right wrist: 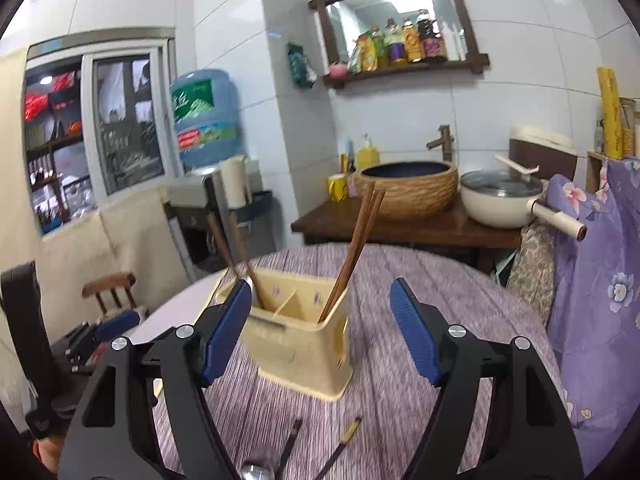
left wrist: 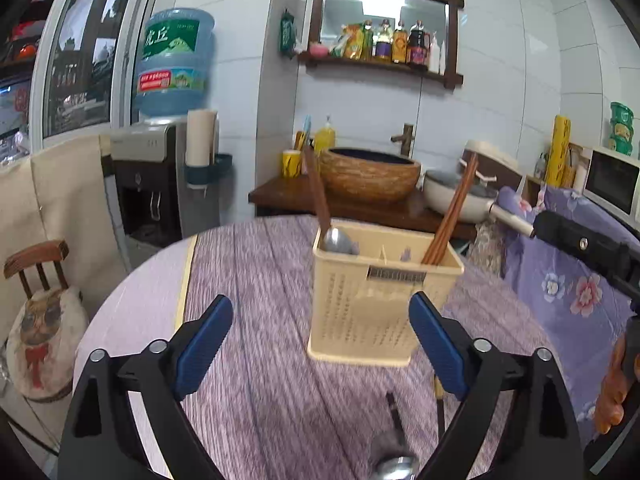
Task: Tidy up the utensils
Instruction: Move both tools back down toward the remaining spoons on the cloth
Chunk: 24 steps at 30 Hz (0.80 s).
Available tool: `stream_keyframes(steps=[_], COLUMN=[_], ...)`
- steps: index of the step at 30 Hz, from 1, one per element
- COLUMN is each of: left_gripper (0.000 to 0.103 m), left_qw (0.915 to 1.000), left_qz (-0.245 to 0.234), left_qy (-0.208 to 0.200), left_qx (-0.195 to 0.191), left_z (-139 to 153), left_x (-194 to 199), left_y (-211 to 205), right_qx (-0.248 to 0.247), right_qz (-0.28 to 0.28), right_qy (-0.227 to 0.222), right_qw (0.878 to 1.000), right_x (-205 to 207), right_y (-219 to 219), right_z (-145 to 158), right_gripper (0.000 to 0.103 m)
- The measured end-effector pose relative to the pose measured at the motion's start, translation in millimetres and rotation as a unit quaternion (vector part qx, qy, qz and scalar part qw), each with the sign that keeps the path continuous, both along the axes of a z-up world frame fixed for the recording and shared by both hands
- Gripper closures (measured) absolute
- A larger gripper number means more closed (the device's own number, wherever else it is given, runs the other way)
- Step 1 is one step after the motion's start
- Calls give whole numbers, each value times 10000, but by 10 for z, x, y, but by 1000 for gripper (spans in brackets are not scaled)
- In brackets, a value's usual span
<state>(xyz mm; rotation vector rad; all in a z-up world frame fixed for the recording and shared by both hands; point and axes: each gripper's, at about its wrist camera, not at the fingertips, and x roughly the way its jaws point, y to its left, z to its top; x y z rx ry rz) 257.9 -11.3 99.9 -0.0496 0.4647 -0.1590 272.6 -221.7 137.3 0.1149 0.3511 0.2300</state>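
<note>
Utensil holder (left wrist: pixel 380 296), centre frame on the table (left wrist: pixel 260 280): chopsticks (left wrist: pixel 452 216) and a spoon (left wrist: pixel 334 236) already stand inside. Left gripper (left wrist: pixel 320 336) and right gripper (right wrist: pixel 320 328): jaws spread, empty. Loose items at bottom edge: second spoon (left wrist: pixel 394 466), stray chopstick (left wrist: pixel 440 404). You are mid-sort, I judge; next, lower one gripper onto a loose piece.

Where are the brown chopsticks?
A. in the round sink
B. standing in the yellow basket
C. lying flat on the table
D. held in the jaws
B: the chopsticks lean upright in one end compartment of the basket, and both the left gripper and the right gripper have their jaws open and empty.
</note>
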Motion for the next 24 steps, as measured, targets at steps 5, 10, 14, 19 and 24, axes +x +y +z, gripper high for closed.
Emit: stream_keyframes(steps=[5,10,14,19,24], left_gripper=[11,11,19,30,36], left_qw=[9993,9969,9942,9911,9883], left_qz=[202,244,237,283,116], left_qy=[259,705,1037,1298,1517], left_qx=[190,260,167,63,-36], left_z=[-282,-602,-799,-945,-1076], left_x=[-226,-365,-449,-531,-608], left_y=[140,271,342,380,336], right_qx=[-430,-544,-809,-785,-1002], right_qz=[220,266,312,336,88], right_qy=[437,921,1148,1319,1542], right_qw=[9979,9939,9896,9876,9829], right_x=[-189,-294,-381,-504,-602], right_y=[166,237,356,463,429], right_z=[-443,-881,-1165,-1360,-1542], right_gripper=[24,24,24,24,28])
